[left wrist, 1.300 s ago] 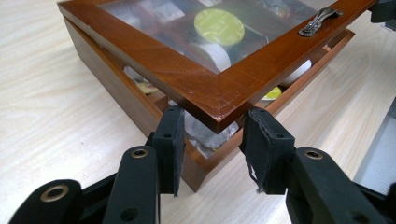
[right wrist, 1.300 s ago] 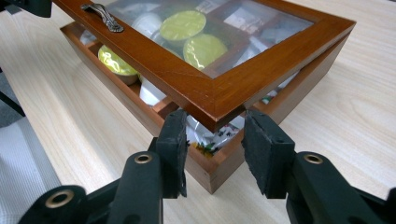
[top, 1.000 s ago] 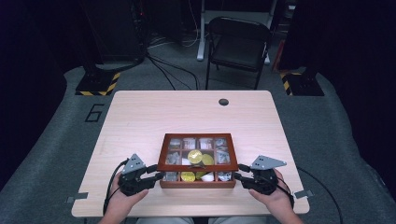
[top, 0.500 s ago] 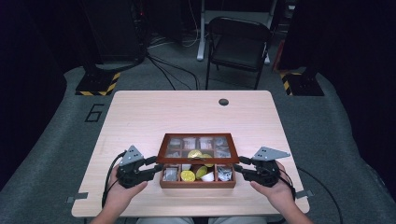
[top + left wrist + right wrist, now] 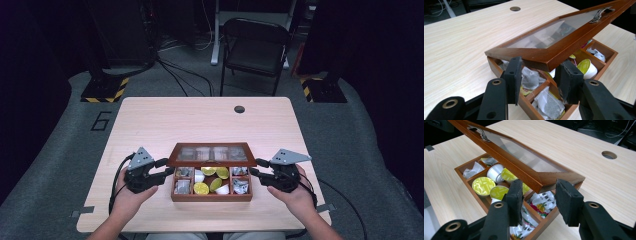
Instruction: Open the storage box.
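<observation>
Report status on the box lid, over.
Left gripper and right gripper each clamp a side edge of the glass-panelled lid. Lid partly raised, hinged at the far side of the wooden box. Nothing in the way.

The hinged lid of dark reddish polished wood (image 5: 554, 53) has a smooth satin sheen and frames a clear glossy pane, with a small dull metal handle (image 5: 602, 13) on it. The matching compartmented wooden box (image 5: 471, 189) holds thin paper tea sachets (image 5: 549, 105), glossy printed foil packets (image 5: 541, 203) and white plastic capsules with shiny yellow-green foil tops (image 5: 483, 185). The pale, matt wood-grain table (image 5: 200, 120) looks smooth. The black jaws carry rough matt foam pads (image 5: 569, 201).
</observation>
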Demonstrator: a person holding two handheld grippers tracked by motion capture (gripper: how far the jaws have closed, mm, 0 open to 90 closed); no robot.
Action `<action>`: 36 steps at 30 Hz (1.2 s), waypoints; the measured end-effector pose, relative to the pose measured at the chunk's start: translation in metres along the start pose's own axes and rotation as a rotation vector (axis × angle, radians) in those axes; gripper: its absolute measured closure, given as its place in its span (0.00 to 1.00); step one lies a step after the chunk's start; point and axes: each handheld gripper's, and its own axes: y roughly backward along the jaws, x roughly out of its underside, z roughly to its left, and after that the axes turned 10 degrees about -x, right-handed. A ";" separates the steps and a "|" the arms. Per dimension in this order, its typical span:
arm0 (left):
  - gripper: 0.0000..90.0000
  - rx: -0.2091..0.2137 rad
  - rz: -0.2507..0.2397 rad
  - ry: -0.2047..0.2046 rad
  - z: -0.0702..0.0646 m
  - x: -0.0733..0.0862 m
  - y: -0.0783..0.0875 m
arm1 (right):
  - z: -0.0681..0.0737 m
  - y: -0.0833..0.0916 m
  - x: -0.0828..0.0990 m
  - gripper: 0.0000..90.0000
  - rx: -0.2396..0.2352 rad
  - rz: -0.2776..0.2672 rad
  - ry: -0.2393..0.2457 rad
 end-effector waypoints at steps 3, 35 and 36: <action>0.64 0.003 -0.005 0.010 0.002 -0.003 -0.001 | -0.001 0.000 -0.002 0.64 0.001 -0.001 0.003; 0.64 -0.013 -0.081 0.071 0.032 -0.048 -0.025 | -0.048 -0.027 -0.043 0.60 0.029 -0.056 -0.069; 0.64 -0.014 -0.084 0.073 0.032 -0.049 -0.025 | -0.049 -0.028 -0.043 0.60 0.031 -0.058 -0.075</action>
